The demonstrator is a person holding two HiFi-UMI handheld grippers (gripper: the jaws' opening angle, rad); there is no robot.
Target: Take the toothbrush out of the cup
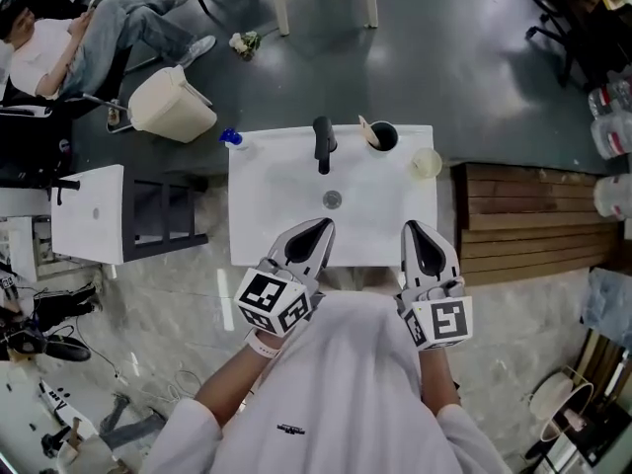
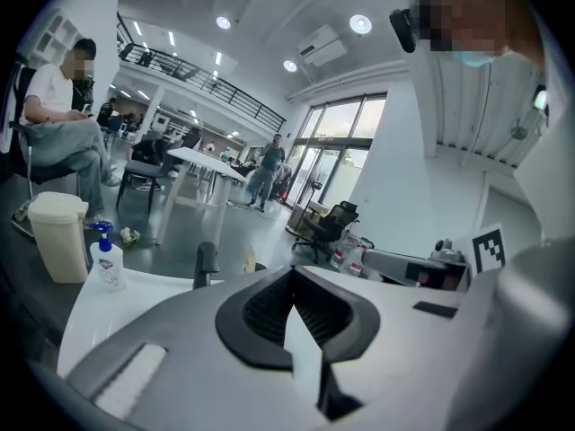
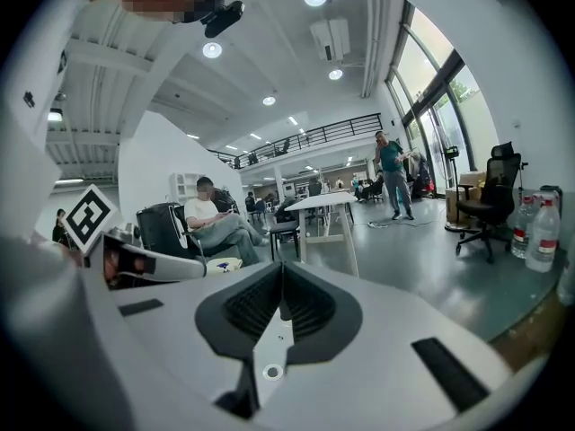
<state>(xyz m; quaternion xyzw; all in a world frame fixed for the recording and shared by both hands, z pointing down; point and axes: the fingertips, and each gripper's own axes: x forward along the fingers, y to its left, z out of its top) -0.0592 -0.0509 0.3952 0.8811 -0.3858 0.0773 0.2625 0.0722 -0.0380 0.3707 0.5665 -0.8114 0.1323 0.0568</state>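
A black cup (image 1: 384, 137) stands at the far right of the white sink top (image 1: 276, 205), with a pale toothbrush (image 1: 367, 131) leaning out of it to the left. In the left gripper view the toothbrush (image 2: 250, 259) pokes up just beyond the jaws, right of the black faucet (image 2: 207, 264). My left gripper (image 1: 318, 231) is shut and empty over the sink's near edge. My right gripper (image 1: 415, 231) is beside it, also shut and empty. Both are well short of the cup. In the right gripper view the gripper (image 3: 281, 266) points past the sink into the room.
A black faucet (image 1: 323, 144) and a drain (image 1: 332, 199) sit mid-sink. A blue-capped soap bottle (image 1: 230, 138) stands at the far left corner, a pale cup (image 1: 427, 163) at the right edge. A cream bin (image 1: 173, 105), a wooden platform (image 1: 533, 220) and a seated person (image 1: 79, 38) surround the sink.
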